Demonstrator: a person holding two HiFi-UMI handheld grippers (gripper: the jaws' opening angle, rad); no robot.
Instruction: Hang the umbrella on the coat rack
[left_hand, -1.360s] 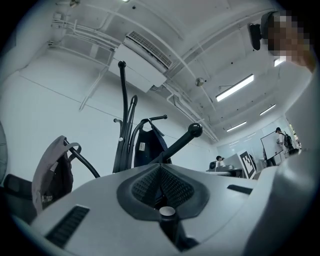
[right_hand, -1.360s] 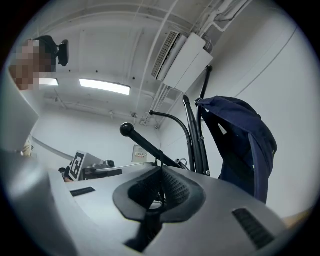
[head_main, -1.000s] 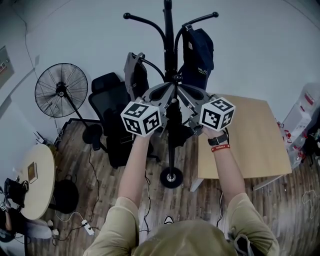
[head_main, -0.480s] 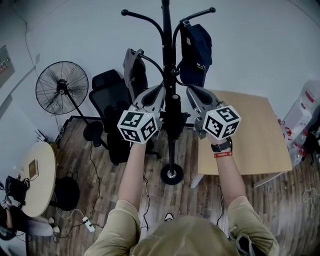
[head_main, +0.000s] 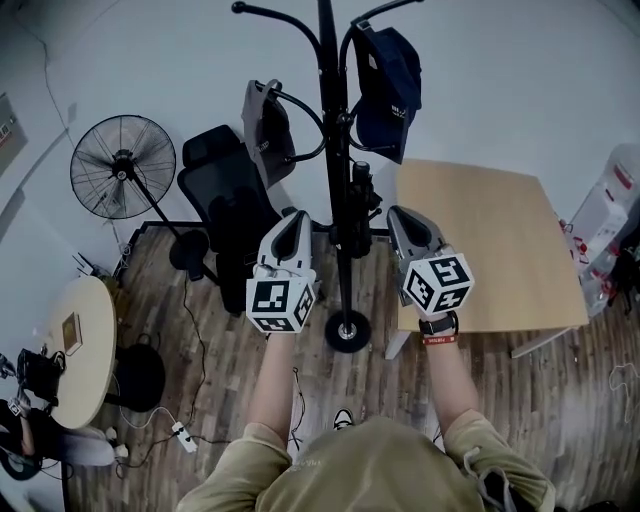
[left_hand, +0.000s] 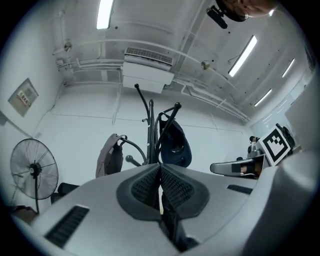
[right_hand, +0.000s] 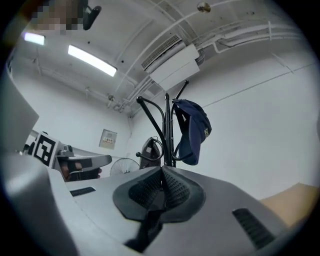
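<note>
The umbrella (head_main: 355, 205), a short black folded bundle, is seen hanging at the metal pole of the coat rack (head_main: 330, 100). The left gripper (head_main: 295, 216) and right gripper (head_main: 400, 212) are held beside it, jaws pressed together on nothing. It is judged light, with soft slippery fabric over stiff ribs, best taken by its handle.

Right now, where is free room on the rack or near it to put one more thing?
Free: the top-left hook, and the wooden table right of the rack. Crowded: the grey bag lower left, the cap top right, the umbrella under them.
</note>
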